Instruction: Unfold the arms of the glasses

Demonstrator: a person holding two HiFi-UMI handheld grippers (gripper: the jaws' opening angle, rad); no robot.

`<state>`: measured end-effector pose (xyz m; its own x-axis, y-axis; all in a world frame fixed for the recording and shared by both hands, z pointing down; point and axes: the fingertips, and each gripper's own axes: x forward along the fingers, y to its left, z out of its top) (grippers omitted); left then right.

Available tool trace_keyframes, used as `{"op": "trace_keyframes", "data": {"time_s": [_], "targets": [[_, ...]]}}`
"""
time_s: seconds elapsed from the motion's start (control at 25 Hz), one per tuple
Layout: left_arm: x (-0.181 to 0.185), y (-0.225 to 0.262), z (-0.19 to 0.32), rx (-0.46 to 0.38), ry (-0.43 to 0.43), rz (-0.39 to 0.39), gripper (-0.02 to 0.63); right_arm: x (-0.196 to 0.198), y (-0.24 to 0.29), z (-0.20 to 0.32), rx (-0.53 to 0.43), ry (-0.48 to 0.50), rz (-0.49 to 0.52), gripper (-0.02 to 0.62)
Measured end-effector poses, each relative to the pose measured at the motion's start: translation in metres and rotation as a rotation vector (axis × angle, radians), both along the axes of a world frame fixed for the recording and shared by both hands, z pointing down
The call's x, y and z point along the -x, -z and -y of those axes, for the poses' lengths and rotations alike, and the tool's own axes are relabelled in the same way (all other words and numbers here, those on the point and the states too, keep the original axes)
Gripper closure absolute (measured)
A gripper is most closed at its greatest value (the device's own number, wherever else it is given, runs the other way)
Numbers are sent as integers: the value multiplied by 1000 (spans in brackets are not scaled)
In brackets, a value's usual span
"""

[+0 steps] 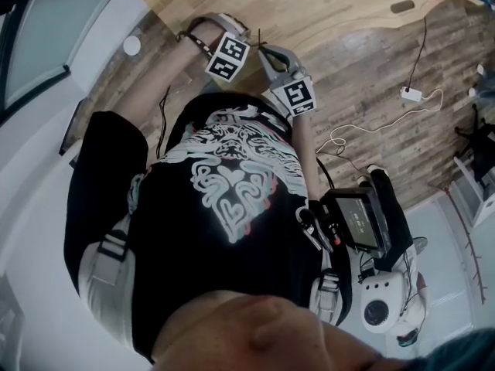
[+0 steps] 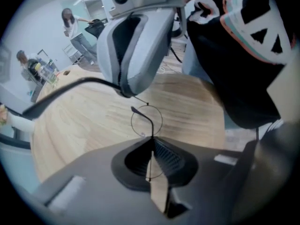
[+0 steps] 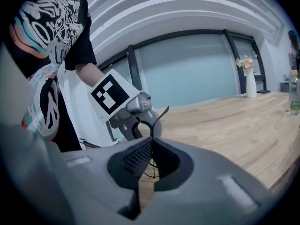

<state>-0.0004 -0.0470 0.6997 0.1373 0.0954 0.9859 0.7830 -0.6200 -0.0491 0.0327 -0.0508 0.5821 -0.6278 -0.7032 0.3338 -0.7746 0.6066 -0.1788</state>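
Two claws and one pair of glasses are what I am working with. For containers, I count one white vase [image 3: 251, 86] on the far side of the wooden table [image 3: 225, 121], with a bunch of flowers [image 3: 246, 62] in it. There is also one clear bottle [image 3: 294, 93] at the right edge of the right gripper view; what it holds I cannot make out.

My left claw [image 2: 152, 139] is closed tight on the thin wire frame of the glasses [image 2: 143, 114], with only the wire between its tips. My right claw [image 3: 151, 140] is pinched shut the same way on another part of the frame. The glasses hang in the air between the two claws, held clear of the wood, close in front of the person's black printed T-shirt [image 1: 232, 184].

In the left gripper view one round lens ring stands upright just above the left claw's tips, facing the camera. A thin wire runs on from its top to the right claw, so the frame's long axis lies from claw to claw. One dark arm crosses that lens, its tip pointing up and to the left. In the right gripper view an arm tip curves up and to the right above the closed tips.

Two people [image 2: 70, 22] stand far off in the left gripper view's background.
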Motion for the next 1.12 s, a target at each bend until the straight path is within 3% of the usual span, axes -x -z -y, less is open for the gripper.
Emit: {"op": "trace_keyframes", "data": {"time_s": [0.32, 0.8, 1.12], "targets": [[4, 14, -5, 114, 157, -21, 607, -15, 8, 4, -4, -50, 52, 594], [4, 23, -18, 241, 310, -55, 611, -23, 3, 4, 19, -66, 63, 594], [-9, 43, -15, 359, 482, -160, 612, -28, -2, -1, 30, -79, 82, 594]]}}
